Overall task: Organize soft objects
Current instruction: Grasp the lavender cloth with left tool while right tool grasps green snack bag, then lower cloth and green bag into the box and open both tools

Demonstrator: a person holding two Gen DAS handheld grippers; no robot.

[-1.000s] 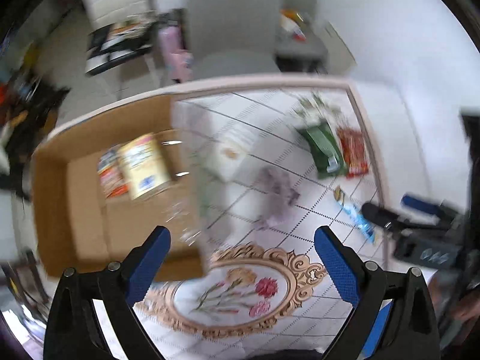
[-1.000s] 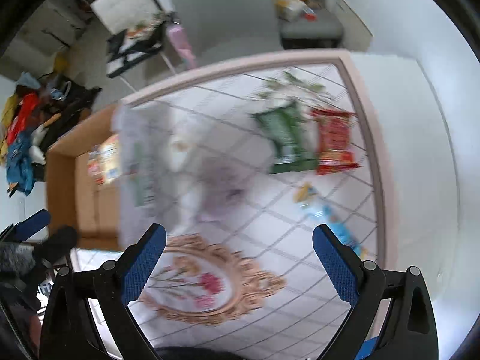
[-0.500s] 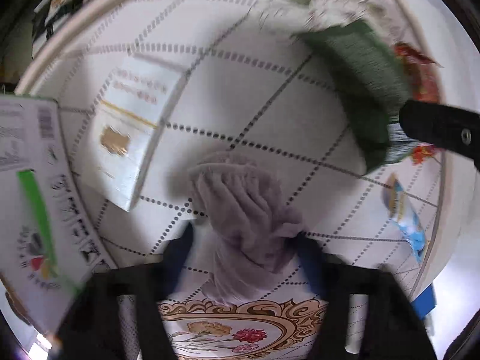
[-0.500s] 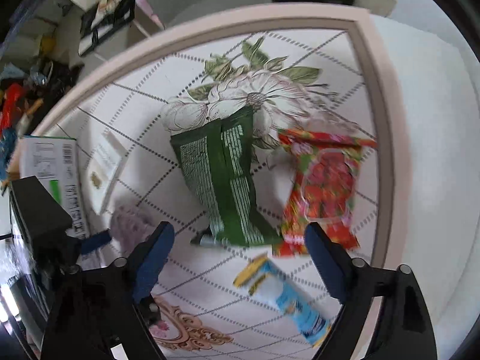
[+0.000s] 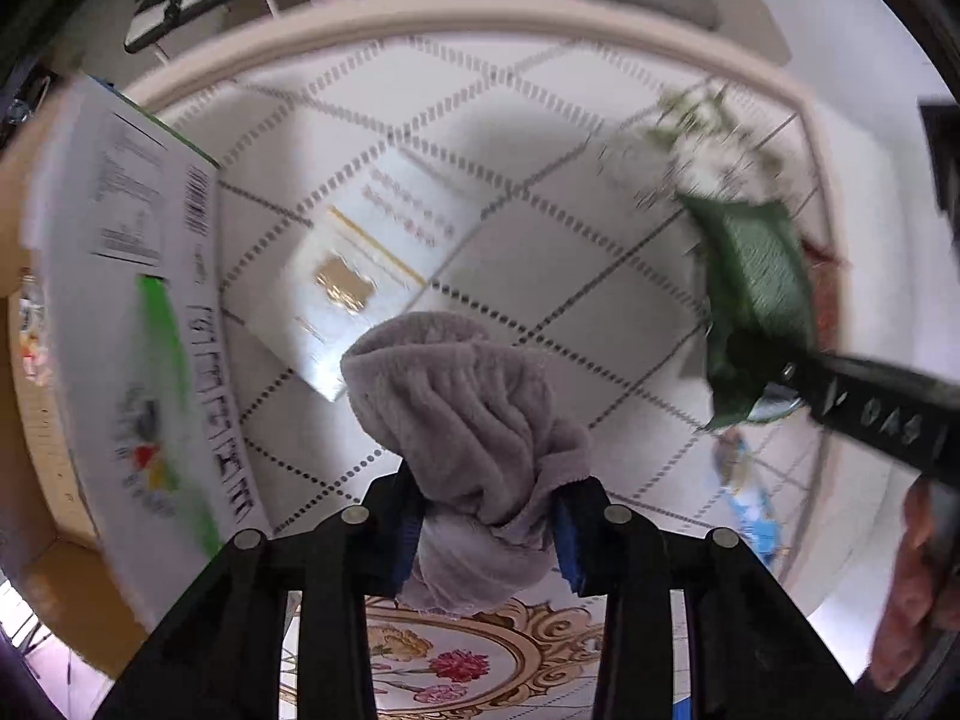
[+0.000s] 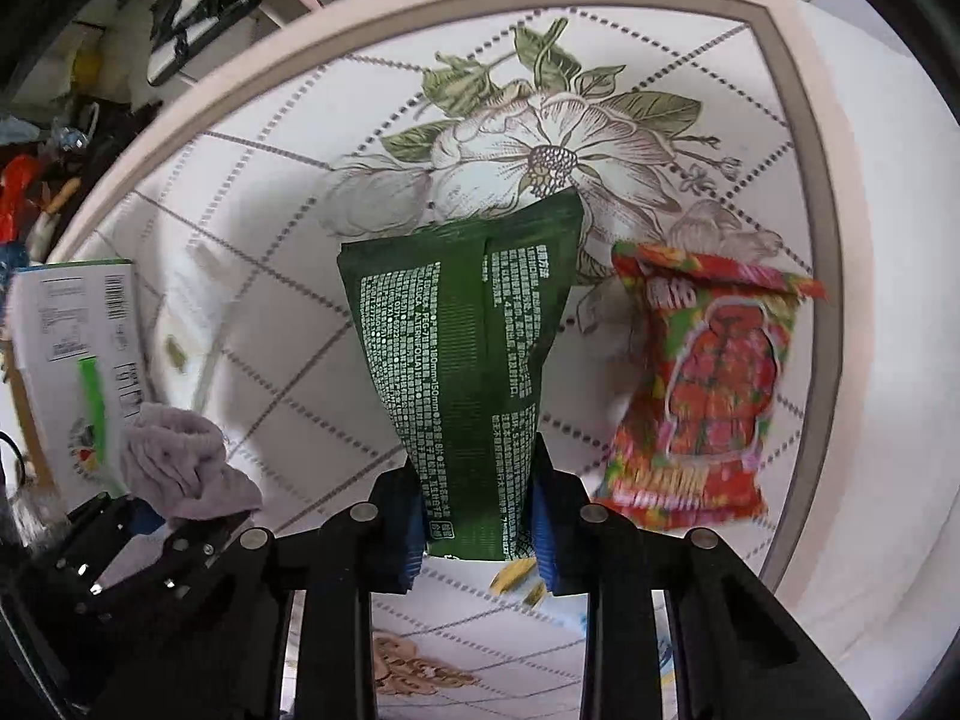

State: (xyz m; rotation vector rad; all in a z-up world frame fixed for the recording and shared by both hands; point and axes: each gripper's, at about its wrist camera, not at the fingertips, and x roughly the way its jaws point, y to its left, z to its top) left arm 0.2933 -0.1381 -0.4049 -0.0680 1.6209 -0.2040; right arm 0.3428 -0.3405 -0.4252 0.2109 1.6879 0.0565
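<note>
While the left gripper (image 5: pixel 483 531) had just closed its fingers on the grey cloth (image 5: pixel 468 414) and the right gripper (image 6: pixel 477 531) on the green packet (image 6: pixel 462 354) on the bench (image 6: pixel 252 252), I'd say both grabs were done, so lifting toward the cardboard box (image 5: pixel 36 480) probably came next.

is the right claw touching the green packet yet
Touching. In the right wrist view the right claw has just been closing, and its blue pads press both sides of the green packet's lower end.

We see a floral-print table (image 6: pixel 600 138), a printed white box flap (image 5: pixel 120 276) and floor clutter (image 6: pixel 36 180).
</note>
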